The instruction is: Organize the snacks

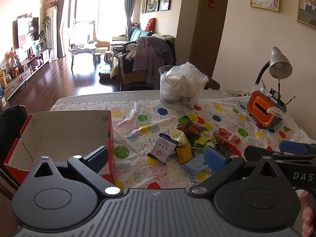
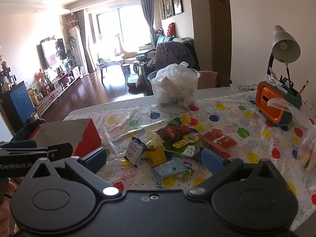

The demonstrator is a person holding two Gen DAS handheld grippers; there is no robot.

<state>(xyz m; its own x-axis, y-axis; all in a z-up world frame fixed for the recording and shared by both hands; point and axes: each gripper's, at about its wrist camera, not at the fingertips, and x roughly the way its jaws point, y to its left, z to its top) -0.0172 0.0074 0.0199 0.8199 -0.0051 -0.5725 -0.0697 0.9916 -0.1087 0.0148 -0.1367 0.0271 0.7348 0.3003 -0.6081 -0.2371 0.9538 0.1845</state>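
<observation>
A pile of snack packets (image 1: 189, 140) lies on the balloon-print tablecloth; it also shows in the right wrist view (image 2: 173, 148). It holds a white-and-navy packet (image 1: 163, 148), a yellow packet (image 1: 183, 152), a light blue packet (image 1: 196, 166) and a red packet (image 2: 217, 140). An open red cardboard box (image 1: 59, 136) with a white, empty inside stands left of the pile, also in the right wrist view (image 2: 69, 134). My left gripper (image 1: 156, 156) is open above the box's near right corner and the pile. My right gripper (image 2: 154, 158) is open just before the pile.
A clear tub stuffed with plastic bags (image 1: 181, 86) stands at the table's far edge. An orange-and-green pen holder (image 1: 264, 108) and a grey desk lamp (image 1: 279, 63) stand at the right. A plastic bag (image 2: 308, 148) lies at the far right. Chairs with clothes stand behind the table.
</observation>
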